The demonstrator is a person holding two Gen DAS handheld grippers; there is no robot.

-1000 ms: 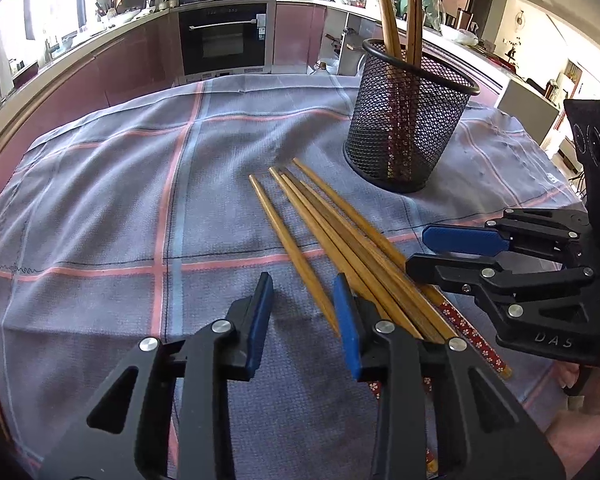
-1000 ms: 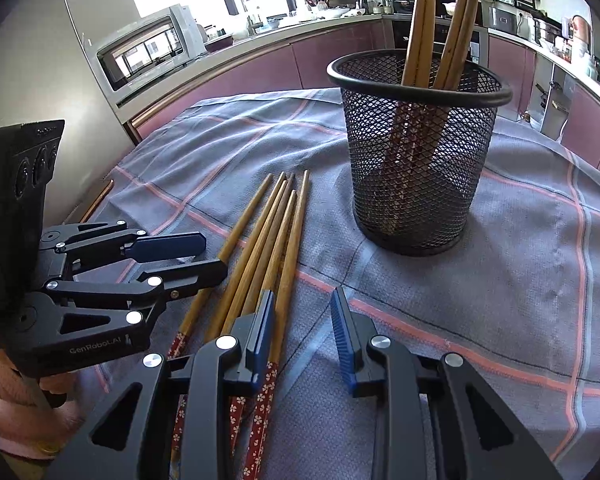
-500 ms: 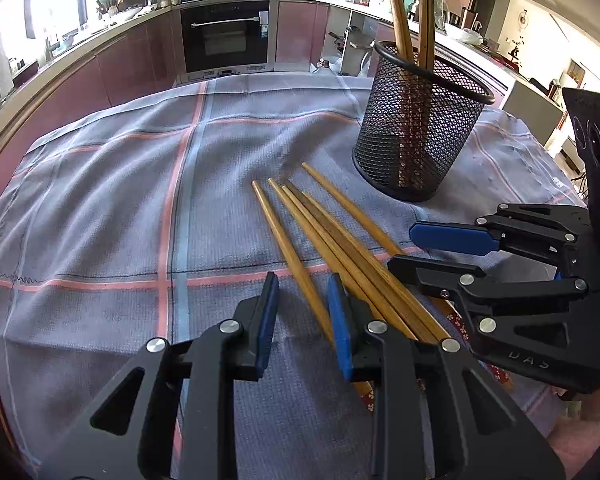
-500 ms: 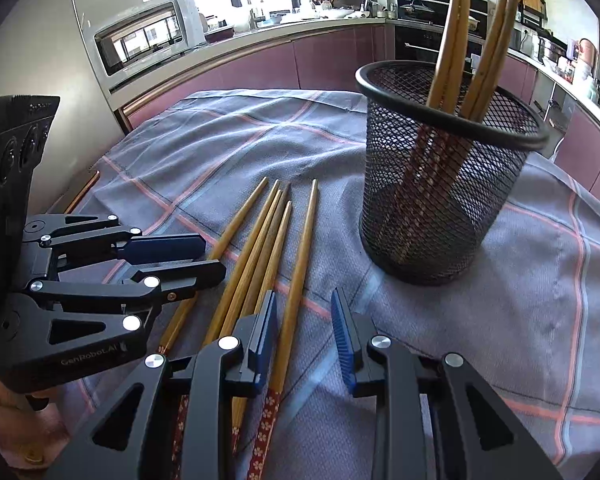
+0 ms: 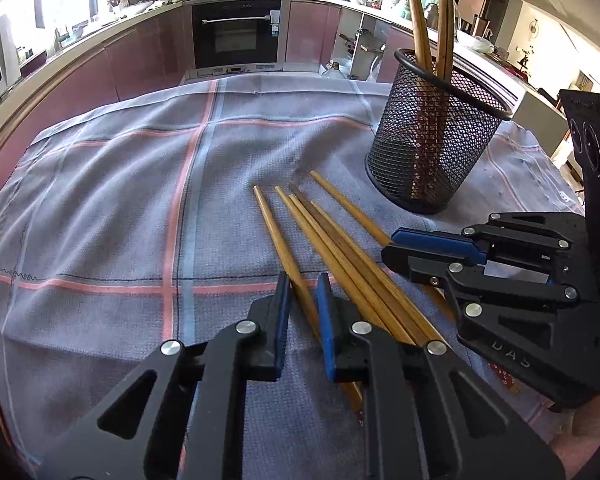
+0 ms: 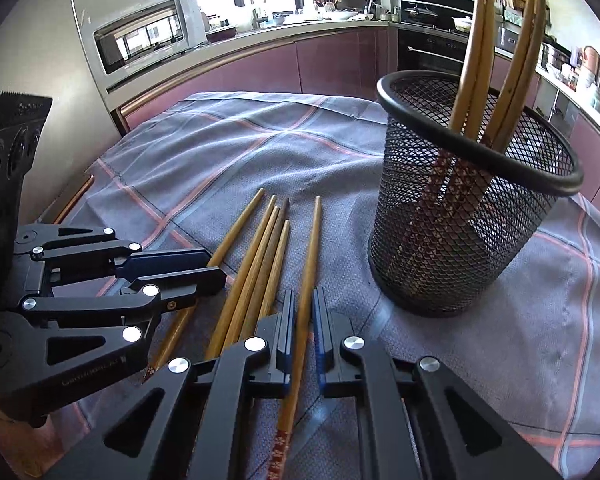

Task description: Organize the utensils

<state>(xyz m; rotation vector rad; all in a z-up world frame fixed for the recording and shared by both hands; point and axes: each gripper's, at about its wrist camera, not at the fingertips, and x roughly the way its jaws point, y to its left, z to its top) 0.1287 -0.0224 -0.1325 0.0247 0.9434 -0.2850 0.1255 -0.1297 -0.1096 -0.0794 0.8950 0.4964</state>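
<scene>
Left tongs: the left tongs were closing, blue pads either side of the outermost wooden chopstick of the loose bundle; whether they pressed it yet could not be told.
Right tongs: the right tongs were pinching the bundle's opposite outermost wooden chopstick, its red flower-patterned end under the tongs.
Other chopsticks: the four remaining bamboo chopsticks lay side by side between those two on the grey checked cloth covering the worktop.
Holder: a black wire-mesh cup stood upright just beyond the tips, four chopsticks leaning inside.
</scene>
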